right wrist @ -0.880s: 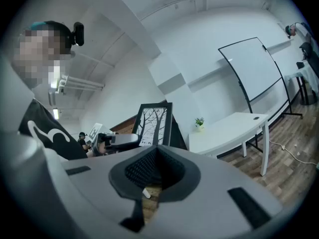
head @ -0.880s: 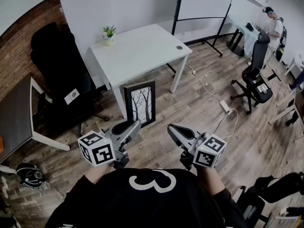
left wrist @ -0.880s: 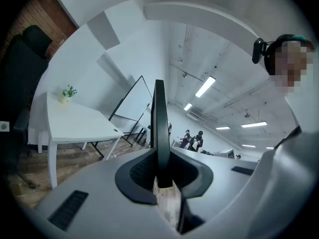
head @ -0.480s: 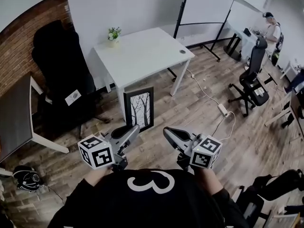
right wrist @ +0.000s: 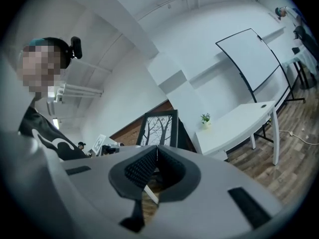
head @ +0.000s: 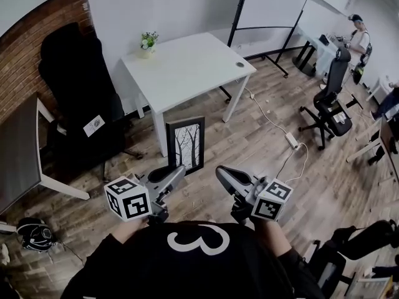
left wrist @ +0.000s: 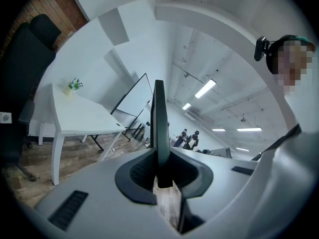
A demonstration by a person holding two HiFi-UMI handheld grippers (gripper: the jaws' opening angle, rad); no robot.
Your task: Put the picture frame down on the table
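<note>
The picture frame (head: 186,144), black-edged with a print of bare trees, stands upright on the wooden floor and leans against a leg of the white table (head: 187,64). My left gripper (head: 179,172) and right gripper (head: 222,171) hover in front of my chest, short of the frame, both shut and holding nothing. In the left gripper view the frame (left wrist: 159,118) appears edge-on straight beyond the left gripper (left wrist: 159,156). The right gripper view shows the frame (right wrist: 160,128) face-on just past the right gripper (right wrist: 157,148), with the table (right wrist: 239,118) behind it.
A small potted plant (head: 148,41) sits on the table's far corner. A black office chair (head: 75,86) stands left, a dark desk (head: 19,154) further left. A whiteboard (head: 274,2), another chair (head: 333,98), a floor power strip (head: 293,140) and a person (head: 358,33) are to the right.
The head view has shifted a little. Both grippers stay shut and almost in place; the frame still leans against the table leg.
</note>
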